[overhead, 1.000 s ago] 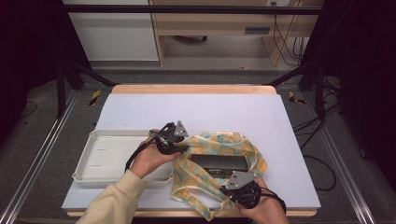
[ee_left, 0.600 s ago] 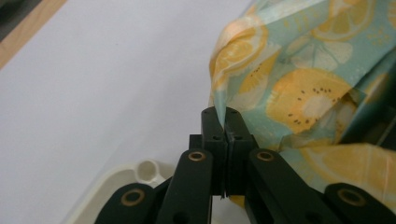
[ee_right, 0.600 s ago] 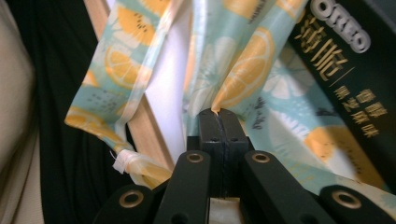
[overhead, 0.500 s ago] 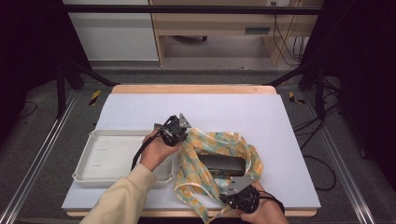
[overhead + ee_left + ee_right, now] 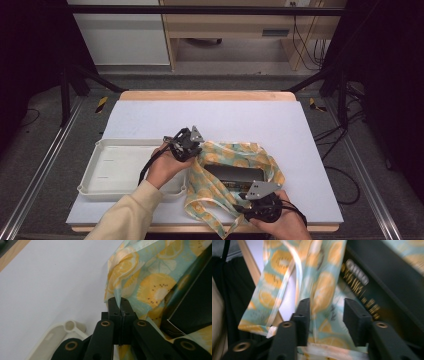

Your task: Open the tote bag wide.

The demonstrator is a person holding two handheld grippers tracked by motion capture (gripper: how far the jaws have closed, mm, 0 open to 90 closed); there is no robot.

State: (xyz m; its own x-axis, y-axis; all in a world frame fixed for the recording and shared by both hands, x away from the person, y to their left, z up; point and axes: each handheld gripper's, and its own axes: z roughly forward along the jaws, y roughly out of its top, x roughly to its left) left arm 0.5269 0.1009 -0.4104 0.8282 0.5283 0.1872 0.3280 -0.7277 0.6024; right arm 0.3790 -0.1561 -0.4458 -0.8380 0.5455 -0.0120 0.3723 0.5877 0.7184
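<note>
A fabric bag (image 5: 235,159) printed with orange citrus slices lies on the white table, wrapped around a dark box (image 5: 231,174). My left gripper (image 5: 189,146) is at the bag's left rim; in the left gripper view the left gripper (image 5: 120,303) is shut on a fold of the bag (image 5: 150,277), beside the box (image 5: 195,307). My right gripper (image 5: 260,201) is at the bag's front edge. In the right gripper view the right gripper (image 5: 328,315) is open, with loose bag fabric (image 5: 322,290) hanging between its jaws and the box (image 5: 387,287) with gold lettering just beyond.
A shallow white tray (image 5: 115,167) sits left of the bag, its corner (image 5: 67,327) close under my left gripper. The bag's straps (image 5: 220,220) trail over the table's wooden front edge (image 5: 165,229). Bare white tabletop (image 5: 240,120) stretches behind the bag.
The left gripper has shifted slightly right with the bag's rim in it. The right gripper dipped toward the front edge and came back a little; the bag's front fabric has shifted.
</note>
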